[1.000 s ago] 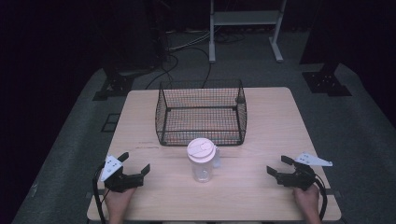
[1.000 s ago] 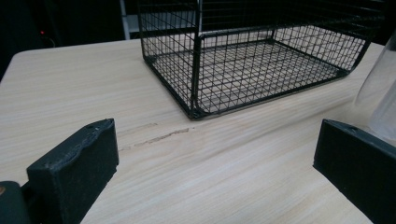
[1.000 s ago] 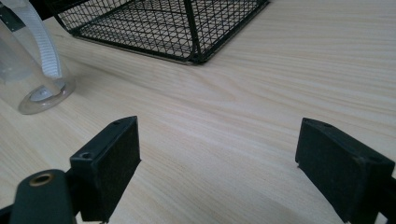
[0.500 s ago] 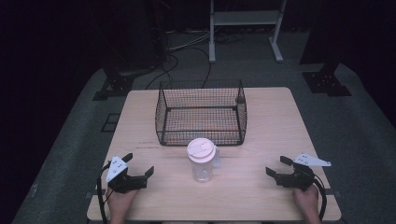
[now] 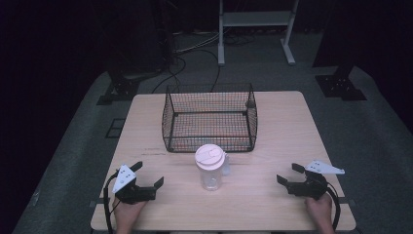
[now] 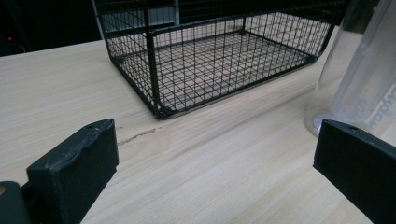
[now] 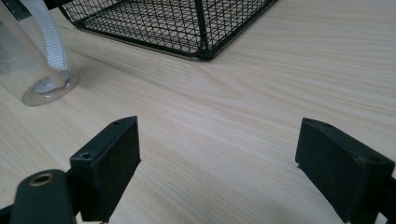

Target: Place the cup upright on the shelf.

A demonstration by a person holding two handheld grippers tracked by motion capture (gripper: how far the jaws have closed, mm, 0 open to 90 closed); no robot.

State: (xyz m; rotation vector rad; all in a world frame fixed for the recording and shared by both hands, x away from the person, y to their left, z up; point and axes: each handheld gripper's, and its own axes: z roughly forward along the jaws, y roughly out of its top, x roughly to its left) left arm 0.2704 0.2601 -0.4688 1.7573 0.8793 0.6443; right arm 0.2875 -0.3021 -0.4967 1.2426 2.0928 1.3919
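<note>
On the table (image 5: 292, 126), both tools gape, jaws apart.

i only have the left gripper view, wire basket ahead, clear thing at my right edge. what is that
Observer: A clear bottle with a pale pink lid, standing upright in front of the wire basket.
Operator: anything in the basket
Observer: No, the high view shows only its bare mesh floor.
Operator: where's the other gripper
Observer: The right gripper sits at the table's near right side, jaws open, holding nothing.
</note>
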